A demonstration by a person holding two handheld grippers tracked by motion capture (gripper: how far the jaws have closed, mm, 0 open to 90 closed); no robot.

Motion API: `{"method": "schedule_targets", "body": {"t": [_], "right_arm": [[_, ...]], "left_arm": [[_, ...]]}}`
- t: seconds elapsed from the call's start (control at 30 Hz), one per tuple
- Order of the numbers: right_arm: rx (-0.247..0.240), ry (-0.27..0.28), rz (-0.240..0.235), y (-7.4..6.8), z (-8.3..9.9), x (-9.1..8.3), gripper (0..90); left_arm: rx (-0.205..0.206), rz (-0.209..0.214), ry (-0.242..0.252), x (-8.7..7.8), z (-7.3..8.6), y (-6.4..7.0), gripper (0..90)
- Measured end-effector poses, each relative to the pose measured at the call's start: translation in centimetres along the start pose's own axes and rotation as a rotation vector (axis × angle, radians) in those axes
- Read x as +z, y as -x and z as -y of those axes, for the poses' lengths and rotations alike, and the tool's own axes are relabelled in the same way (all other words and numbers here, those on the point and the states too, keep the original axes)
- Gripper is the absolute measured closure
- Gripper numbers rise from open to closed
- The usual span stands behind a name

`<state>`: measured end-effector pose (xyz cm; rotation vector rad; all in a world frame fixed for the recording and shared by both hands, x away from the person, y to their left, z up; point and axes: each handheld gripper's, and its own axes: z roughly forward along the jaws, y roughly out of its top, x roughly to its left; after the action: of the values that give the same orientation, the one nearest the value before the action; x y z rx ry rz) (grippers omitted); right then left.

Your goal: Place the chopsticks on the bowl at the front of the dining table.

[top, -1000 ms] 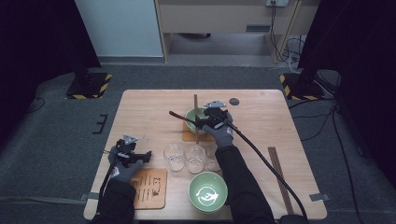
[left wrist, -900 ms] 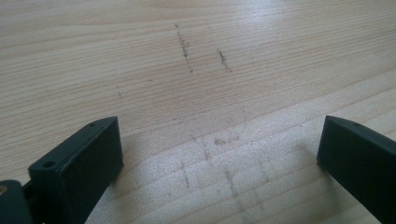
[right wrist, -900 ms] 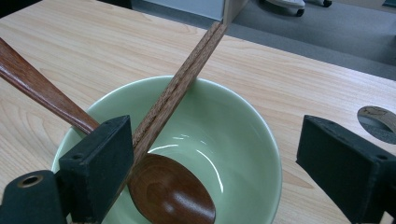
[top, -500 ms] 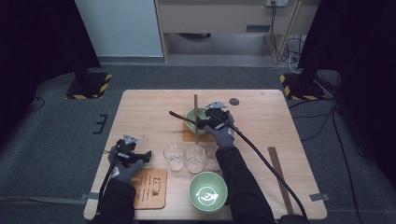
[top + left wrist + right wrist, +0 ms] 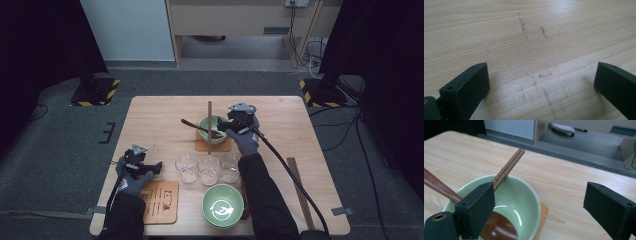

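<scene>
A pale green bowl stands on a brown coaster at the table's middle back. A dark wooden spoon lies in it with the handle pointing left. A pair of chopsticks rests across the bowl's rim. My right gripper is open at the bowl's right edge; in the right gripper view its jaws stand wide over the bowl, spoon and chopsticks, holding nothing. My left gripper is open near the front left, over bare wood.
Three clear glasses stand in a row at the middle of the table. A second green bowl sits at the front edge, beside a printed wooden board. Another pair of chopsticks lies at the right.
</scene>
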<state>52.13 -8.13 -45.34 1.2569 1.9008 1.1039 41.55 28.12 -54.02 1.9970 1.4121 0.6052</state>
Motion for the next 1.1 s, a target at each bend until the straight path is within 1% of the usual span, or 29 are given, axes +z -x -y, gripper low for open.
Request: {"method": "schedule_targets", "body": {"t": [0.07, 0.13, 0.3, 0.4, 0.5, 0.6, 0.73, 0.8, 1.0, 1.1], "right_arm": [[-0.005, 0.012, 0.012, 0.6, -0.7, -1.0, 8.4], [0.001, 0.035, 0.02, 1.2, -1.2, -2.1, 8.6], [0.016, 0.076, 0.047, 3.1, -2.2, -5.5, 8.2], [0.031, 0.083, 0.059, 4.2, -2.2, -7.3, 8.1], [0.052, 0.086, 0.08, 5.4, -1.8, -9.0, 8.3], [0.065, 0.092, 0.088, 6.6, -0.9, -10.6, 8.3], [0.072, 0.091, 0.09, 7.9, 1.0, -12.2, 8.1], [0.088, 0.095, 0.087, 8.6, 2.0, -13.0, 8.0], [0.121, 0.074, 0.108, 11.0, 5.2, -14.6, 8.0], [0.159, 0.055, 0.128, 12.5, 7.4, -15.1, 8.5]], "left_arm": [[0.0, 0.0, 0.0, 0.0, 0.0, 0.0, 0.0], [0.0, 0.0, 0.0, 0.0, 0.0, 0.0, 0.0], [0.0, 0.001, 0.0, 0.0, 0.0, 0.0, 0.0], [0.001, 0.0, 0.0, 0.0, 0.0, 0.0, 0.0], [0.001, 0.0, 0.0, 0.0, 0.0, 0.0, 0.0], [0.001, 0.0, 0.0, 0.0, 0.0, 0.0, 0.0], [0.001, 0.0, 0.0, 0.0, 0.0, 0.0, 0.0], [0.001, 0.0, 0.0, 0.0, 0.0, 0.0, 0.0], [0.001, 0.0, 0.0, 0.0, 0.0, 0.0, 0.0], [0.0, 0.002, 0.0, 0.0, 0.0, 0.0, 0.0]]}}
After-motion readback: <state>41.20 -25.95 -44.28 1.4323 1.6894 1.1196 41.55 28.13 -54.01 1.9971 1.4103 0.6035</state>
